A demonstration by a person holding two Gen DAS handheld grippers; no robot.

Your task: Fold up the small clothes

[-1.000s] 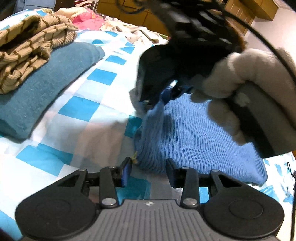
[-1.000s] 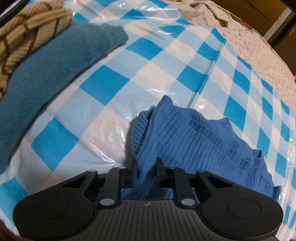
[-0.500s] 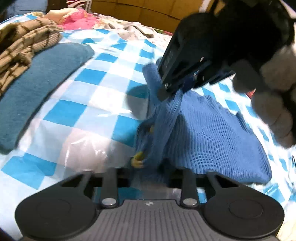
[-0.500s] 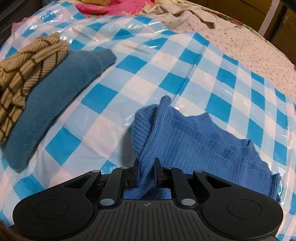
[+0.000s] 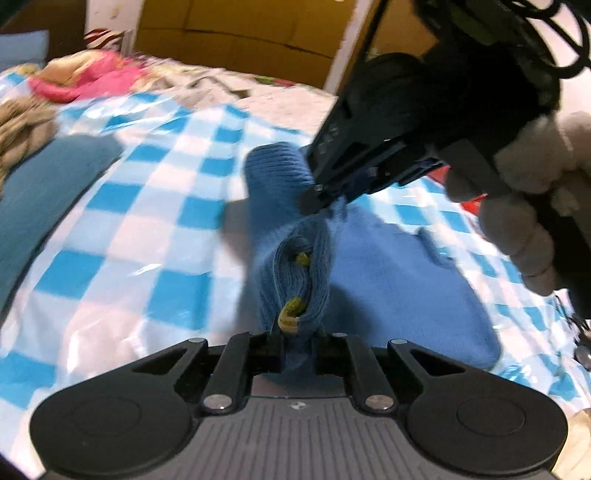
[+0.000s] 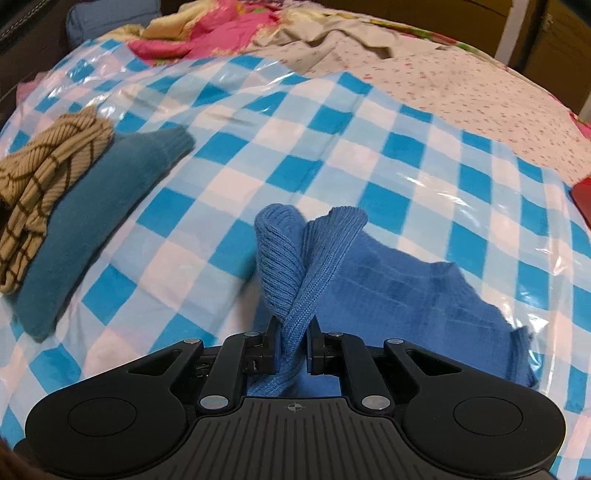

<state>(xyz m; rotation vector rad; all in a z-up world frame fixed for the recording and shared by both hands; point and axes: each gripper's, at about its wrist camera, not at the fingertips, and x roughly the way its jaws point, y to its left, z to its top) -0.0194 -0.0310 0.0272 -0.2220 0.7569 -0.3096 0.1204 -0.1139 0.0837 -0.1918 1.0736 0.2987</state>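
A blue ribbed knit sweater (image 5: 399,288) lies on the blue-and-white checked sheet (image 5: 155,229). In the left wrist view my left gripper (image 5: 297,334) has its jaws closing, pads pressing a bunched edge of the sweater where small yellow-green buttons (image 5: 291,308) show. My right gripper (image 5: 323,195), held by a gloved hand (image 5: 517,206), pinches the same raised edge farther back. In the right wrist view that gripper (image 6: 291,334) is shut on a ribbed band of the sweater (image 6: 406,295), which stands up in two lifted folds. The rest of the garment stays flat on the sheet.
A folded teal sweater (image 6: 96,206) with a tan striped knit (image 6: 44,155) on top lies at the left. Pink and beige clothes (image 6: 207,33) are heaped at the back, beside a floral bedsheet (image 6: 480,92). A red object (image 6: 583,199) touches the right edge.
My left gripper went from open beside the sweater's edge to shut on it. Both grippers rose, lifting the left edge of the sweater off the sheet.
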